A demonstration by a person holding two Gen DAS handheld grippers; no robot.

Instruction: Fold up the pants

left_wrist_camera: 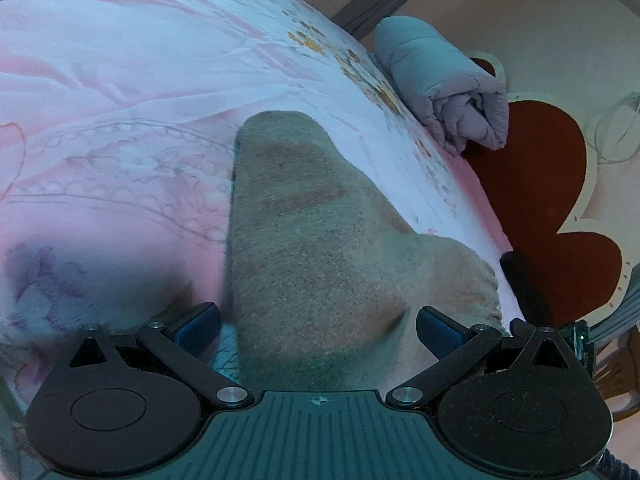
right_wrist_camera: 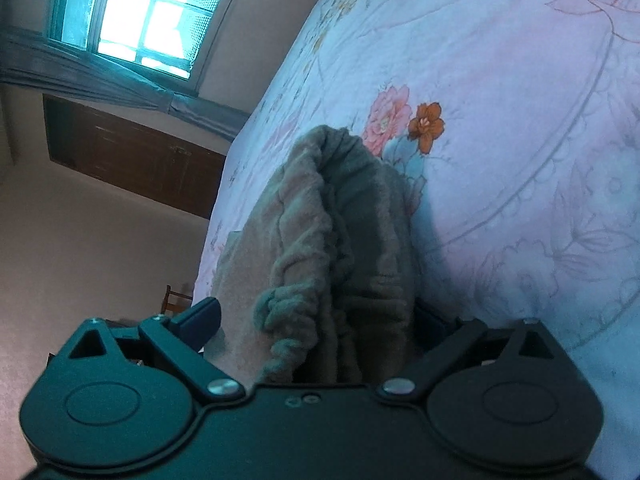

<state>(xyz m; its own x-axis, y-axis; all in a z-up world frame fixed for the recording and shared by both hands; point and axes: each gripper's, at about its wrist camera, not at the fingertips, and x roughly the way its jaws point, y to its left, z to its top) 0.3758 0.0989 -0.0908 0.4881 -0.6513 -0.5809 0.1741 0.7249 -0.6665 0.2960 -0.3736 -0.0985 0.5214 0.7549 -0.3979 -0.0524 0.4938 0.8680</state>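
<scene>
Fuzzy beige-grey pants (left_wrist_camera: 308,240) lie on a pink floral bedsheet (left_wrist_camera: 120,100). In the left wrist view a leg stretches away from my left gripper (left_wrist_camera: 318,326), whose blue fingers (left_wrist_camera: 198,322) stand wide apart on either side of the cloth; the jaws are open. In the right wrist view the gathered elastic waistband (right_wrist_camera: 340,240) bunches up between the spread fingers (right_wrist_camera: 200,320) of my right gripper (right_wrist_camera: 316,322), also open. The right finger there is mostly hidden behind the cloth.
A rolled grey quilt (left_wrist_camera: 444,80) lies at the bed's far edge beside a dark red headboard shape (left_wrist_camera: 540,200). The right wrist view shows a window (right_wrist_camera: 160,12), a brown wooden cabinet (right_wrist_camera: 132,156) and the bed edge (right_wrist_camera: 224,208).
</scene>
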